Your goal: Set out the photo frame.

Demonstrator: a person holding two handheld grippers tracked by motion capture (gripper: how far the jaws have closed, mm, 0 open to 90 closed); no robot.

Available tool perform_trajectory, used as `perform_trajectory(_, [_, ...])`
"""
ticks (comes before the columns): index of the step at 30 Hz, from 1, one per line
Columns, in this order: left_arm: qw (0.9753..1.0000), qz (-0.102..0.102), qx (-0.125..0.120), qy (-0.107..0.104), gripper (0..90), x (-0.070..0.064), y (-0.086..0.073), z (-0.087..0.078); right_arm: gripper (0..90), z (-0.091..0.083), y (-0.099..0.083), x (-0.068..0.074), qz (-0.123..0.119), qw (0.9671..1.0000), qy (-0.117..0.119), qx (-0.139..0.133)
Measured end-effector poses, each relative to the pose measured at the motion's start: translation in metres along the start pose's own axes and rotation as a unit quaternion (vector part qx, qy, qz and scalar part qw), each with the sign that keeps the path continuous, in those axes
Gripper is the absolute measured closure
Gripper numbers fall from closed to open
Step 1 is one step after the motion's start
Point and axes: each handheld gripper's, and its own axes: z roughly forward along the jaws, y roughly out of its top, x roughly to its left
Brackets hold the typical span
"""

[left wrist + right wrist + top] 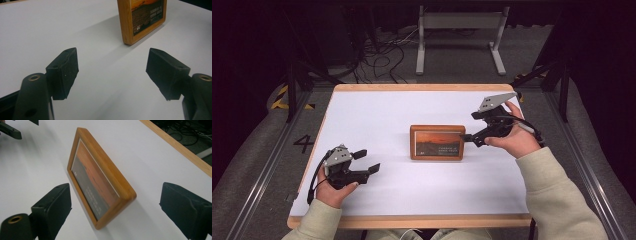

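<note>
This place looks like a lab or a test room for recordings. A white table (362, 120) with a wooden edge stands on grey carpet (257, 150). At 12 o'clock behind the table, many black cables (382, 55) lie on the floor beside a grey metal stand (459, 22). At 9 o'clock, metal rails (267, 165), yellow-black tape (279, 100) and a painted number 4 (304, 143) mark the floor.
</note>
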Motion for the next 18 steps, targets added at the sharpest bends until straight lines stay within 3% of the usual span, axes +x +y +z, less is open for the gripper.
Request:
perform_trajectory(6, [1.0,-0.009,-0.002,-0.003,24.9,0.001,0.0,0.001,10.8,-0.015,-0.016,-0.005,0.021,0.9997,-0.014,-0.007])
perform_trajectory(7, [1.0,0.0,-0.005,0.002,24.8,0.003,0.001,0.001,10.8,-0.019,-0.021,-0.006,0.028,0.9994,-0.019,-0.008])
perform_trajectory(9, [1.0,-0.002,-0.004,0.003,24.9,0.003,0.001,0.001,10.9,-0.024,-0.027,-0.007,0.035,0.999,-0.027,-0.012])
perform_trajectory(18, [0.9999,-0.001,-0.005,0.011,25.6,0.004,0.0,0.0,11.9,-0.036,-0.061,-0.003,0.075,0.994,-0.061,-0.051])
